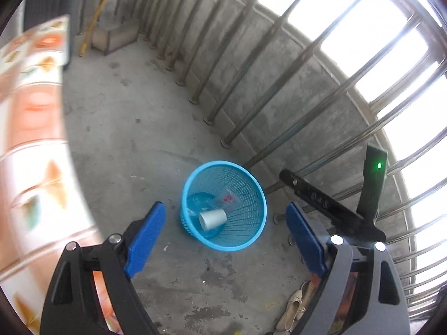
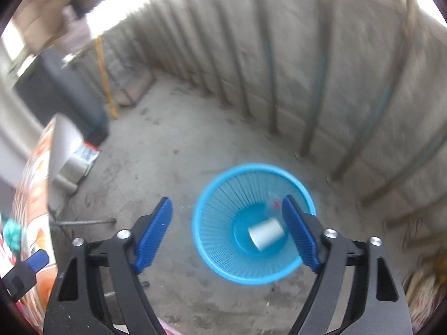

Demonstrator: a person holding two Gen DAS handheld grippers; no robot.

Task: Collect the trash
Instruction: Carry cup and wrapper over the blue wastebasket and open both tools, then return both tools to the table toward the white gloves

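A blue mesh basket (image 1: 245, 192) stands on the concrete floor. Inside it lie a white paper cup (image 1: 212, 219) on its side and a clear wrapper with red marks (image 1: 227, 199). My left gripper (image 1: 225, 208) hangs above the basket, open, with nothing between its blue pads. The right wrist view looks straight down into the same basket (image 2: 251, 279), and the cup (image 2: 265, 234) rests on its bottom. My right gripper (image 2: 227, 199) is open and empty above the basket's rim, with one pad over the opening.
A metal railing (image 1: 251, 89) on a low concrete wall curves behind the basket. A table with a patterned cloth (image 1: 33, 139) stands at the left. A pair of beige shoes (image 1: 293, 307) lies near the right. A wooden box (image 1: 114, 36) and a yellow pole (image 2: 104, 83) are at the far end.
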